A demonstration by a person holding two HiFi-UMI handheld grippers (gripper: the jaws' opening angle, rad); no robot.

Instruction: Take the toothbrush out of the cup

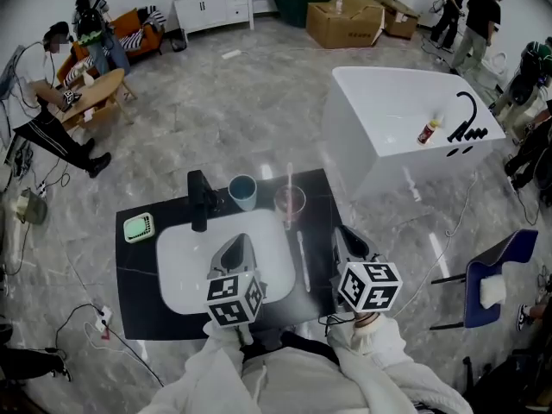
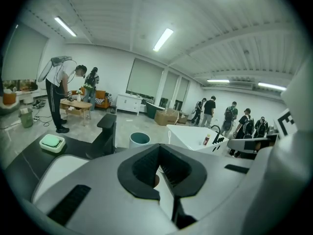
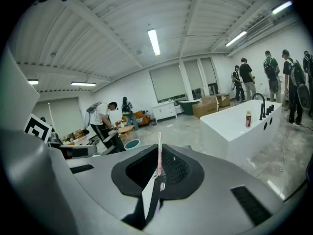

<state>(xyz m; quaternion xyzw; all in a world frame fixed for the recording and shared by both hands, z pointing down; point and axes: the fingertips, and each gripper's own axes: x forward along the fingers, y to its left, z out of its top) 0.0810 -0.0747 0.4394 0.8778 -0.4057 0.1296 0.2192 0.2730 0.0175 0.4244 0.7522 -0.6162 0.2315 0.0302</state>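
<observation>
Approach, I judge, is not yet begun. Head view: toothbrush (image 1: 289,178) stands upright in the clear cup (image 1: 290,202), ahead-left of my right gripper (image 1: 344,233). A teal cup (image 1: 242,191) and faucet (image 1: 200,198) sit ahead of the left gripper (image 1: 239,240). Left gripper view: jaws closed, empty. Right gripper view: jaws closed on nothing, toothbrush dead ahead. I'd open first, then reach.

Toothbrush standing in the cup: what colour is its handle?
Pink. The toothbrush shows best in the right gripper view, where it stands upright at the middle of the frame.
</observation>
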